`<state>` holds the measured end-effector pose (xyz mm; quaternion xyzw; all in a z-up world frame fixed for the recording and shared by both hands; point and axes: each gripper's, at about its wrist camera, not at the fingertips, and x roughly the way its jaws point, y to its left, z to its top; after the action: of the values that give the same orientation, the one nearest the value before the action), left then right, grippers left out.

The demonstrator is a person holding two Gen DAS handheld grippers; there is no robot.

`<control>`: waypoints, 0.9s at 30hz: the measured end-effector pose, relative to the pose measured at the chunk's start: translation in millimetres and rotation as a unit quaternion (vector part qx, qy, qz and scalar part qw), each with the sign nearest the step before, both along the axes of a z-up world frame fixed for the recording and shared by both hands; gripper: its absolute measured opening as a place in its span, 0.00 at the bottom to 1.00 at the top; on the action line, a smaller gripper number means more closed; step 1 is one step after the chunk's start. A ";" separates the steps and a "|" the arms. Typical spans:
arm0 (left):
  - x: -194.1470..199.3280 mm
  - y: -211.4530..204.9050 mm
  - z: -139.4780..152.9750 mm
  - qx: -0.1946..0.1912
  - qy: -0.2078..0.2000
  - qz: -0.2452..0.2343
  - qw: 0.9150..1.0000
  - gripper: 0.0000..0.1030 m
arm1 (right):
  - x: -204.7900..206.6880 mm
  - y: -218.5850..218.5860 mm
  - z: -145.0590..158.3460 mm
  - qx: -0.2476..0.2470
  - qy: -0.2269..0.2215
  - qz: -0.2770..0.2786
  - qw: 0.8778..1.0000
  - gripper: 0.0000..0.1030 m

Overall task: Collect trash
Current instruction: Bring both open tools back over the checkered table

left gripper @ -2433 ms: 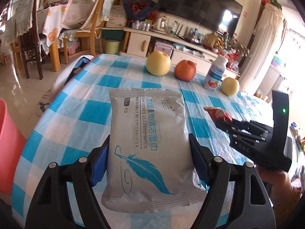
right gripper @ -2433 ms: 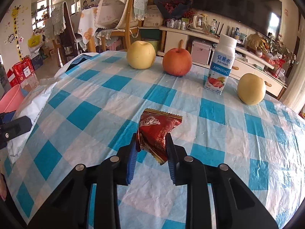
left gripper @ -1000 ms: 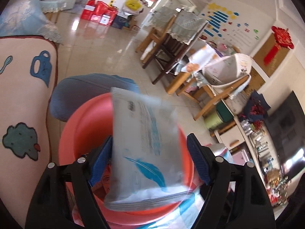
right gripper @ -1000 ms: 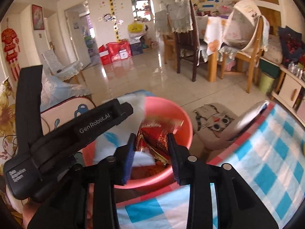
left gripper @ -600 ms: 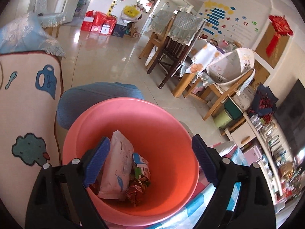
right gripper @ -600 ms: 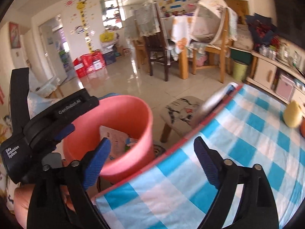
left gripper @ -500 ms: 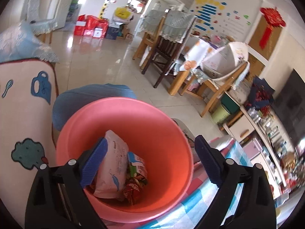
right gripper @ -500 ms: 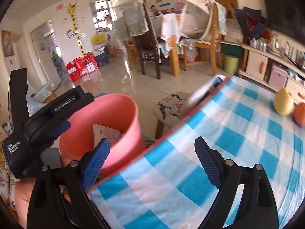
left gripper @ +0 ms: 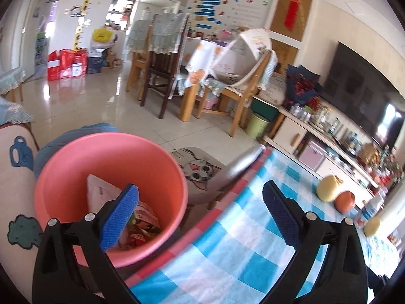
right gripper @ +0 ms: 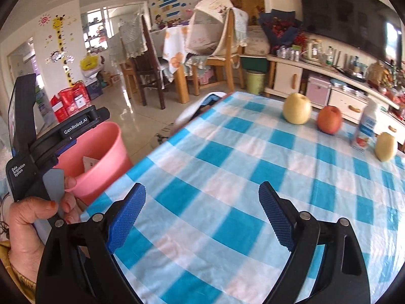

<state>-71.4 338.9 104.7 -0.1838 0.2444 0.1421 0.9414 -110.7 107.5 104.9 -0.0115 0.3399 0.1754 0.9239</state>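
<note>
Both jaws wide, empty: left hand-held gripper point(left gripper: 200, 202) ("GenRobot.AI", "Data Acquisition System" on housing), right hand-held gripper point(right gripper: 201, 202). Trash point(left gripper: 141, 217) (wrappers, probably) in pink bucket point(left gripper: 76, 152), lower left, beside counter point(right gripper: 253, 172).

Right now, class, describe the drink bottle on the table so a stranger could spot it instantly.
Find the blue-and-white checked table, then the row of fruit at its far edge. The drink bottle stands upright between the red apple and a yellow pear, the only tall white thing there.

home living-dining room | television point(right gripper: 354, 12) | dining chairs point(left gripper: 162, 58) | checked tablecloth point(right gripper: 253, 177)
</note>
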 end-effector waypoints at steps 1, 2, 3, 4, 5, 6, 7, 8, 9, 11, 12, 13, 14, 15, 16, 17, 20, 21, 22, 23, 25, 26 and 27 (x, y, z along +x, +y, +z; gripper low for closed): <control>-0.3 -7.9 -0.1 0.006 0.000 -0.011 1.000 0.96 | -3.1 -5.4 0.7 -0.003 -0.002 -0.007 1.000 0.88; -0.5 -15.0 0.4 0.011 0.001 -0.022 1.000 0.96 | -6.8 -11.4 1.4 -0.006 -0.005 -0.014 1.000 0.88; -1.0 -23.5 1.0 0.015 0.000 -0.035 0.999 0.96 | -11.9 -19.3 2.1 -0.010 -0.009 -0.024 1.000 0.88; -1.9 -30.1 1.6 0.018 -0.002 -0.045 0.999 0.96 | -14.7 -25.5 3.7 -0.012 -0.012 -0.032 0.999 0.88; -3.6 -38.7 2.8 0.023 -0.003 -0.057 0.998 0.96 | -19.3 -33.3 4.9 -0.014 -0.016 -0.042 0.999 0.88; -5.7 -48.0 4.4 0.029 -0.006 -0.069 0.997 0.96 | -23.6 -40.9 6.2 -0.016 -0.019 -0.051 0.998 0.88; -8.2 -54.3 5.1 0.033 -0.009 -0.078 0.996 0.96 | -27.7 -48.1 7.7 -0.017 -0.021 -0.059 0.998 0.88; -11.8 -64.5 6.9 0.041 -0.012 -0.090 0.995 0.96 | -32.4 -54.5 10.4 -0.019 -0.024 -0.067 0.997 0.88; -14.9 -73.6 9.1 0.049 -0.013 -0.101 0.994 0.96 | -38.5 -61.9 13.7 -0.021 -0.030 -0.077 0.996 0.88; -21.3 -88.5 12.6 0.059 -0.017 -0.120 0.991 0.96 | -49.6 -74.5 19.7 -0.027 -0.040 -0.093 0.995 0.88; -25.0 -95.1 14.0 0.064 -0.019 -0.126 0.990 0.96 | -55.4 -81.4 23.2 -0.029 -0.045 -0.102 0.993 0.88; -31.3 -105.1 17.1 0.073 -0.021 -0.136 0.988 0.96 | -60.9 -87.8 26.7 -0.030 -0.050 -0.111 0.992 0.88; -35.7 -111.1 18.4 0.078 -0.024 -0.142 0.986 0.96 | -66.7 -94.1 30.3 -0.029 -0.055 -0.118 0.991 0.88; -42.8 -119.9 21.4 0.085 -0.026 -0.153 0.984 0.96 | -72.9 -100.7 34.4 -0.028 -0.060 -0.127 0.990 0.89; -46.1 -126.1 24.0 0.088 -0.027 -0.159 0.983 0.96 | -78.6 -106.4 37.4 -0.027 -0.064 -0.135 0.988 0.89; -51.8 -133.2 26.9 0.091 -0.025 -0.167 0.981 0.96 | -85.0 -112.4 41.6 -0.026 -0.069 -0.144 0.987 0.89; -69.8 -149.1 36.9 0.093 -0.029 -0.188 0.977 0.96 | -103.7 -126.8 54.0 -0.027 -0.086 -0.162 0.983 0.89; -77.5 -154.1 41.2 0.095 -0.034 -0.193 0.976 0.96 | -110.0 -130.1 58.2 -0.027 -0.092 -0.167 0.981 0.89; -84.2 -157.5 45.6 0.098 -0.037 -0.197 0.975 0.96 | -117.1 -133.9 62.8 -0.027 -0.100 -0.173 0.980 0.89; -89.5 -161.9 49.9 0.101 -0.040 -0.201 0.974 0.96 | -124.3 -137.4 67.2 -0.028 -0.107 -0.178 0.978 0.89; -100.9 -171.8 58.4 0.107 -0.045 -0.212 0.970 0.96 | -136.5 -143.2 75.0 -0.031 -0.118 -0.186 0.975 0.90; -107.3 -175.7 63.0 0.110 -0.048 -0.217 0.969 0.96 | -143.0 -145.8 78.8 -0.034 -0.124 -0.191 0.973 0.91; -113.8 -179.2 67.9 0.110 -0.051 -0.222 0.967 0.96 | -148.6 -147.5 81.9 -0.035 -0.129 -0.194 0.972 0.91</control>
<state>-185.2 159.8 172.6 -0.0268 0.2132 -0.0540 0.9751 -259.3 -40.0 186.8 0.0002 0.2194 -0.0224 0.9754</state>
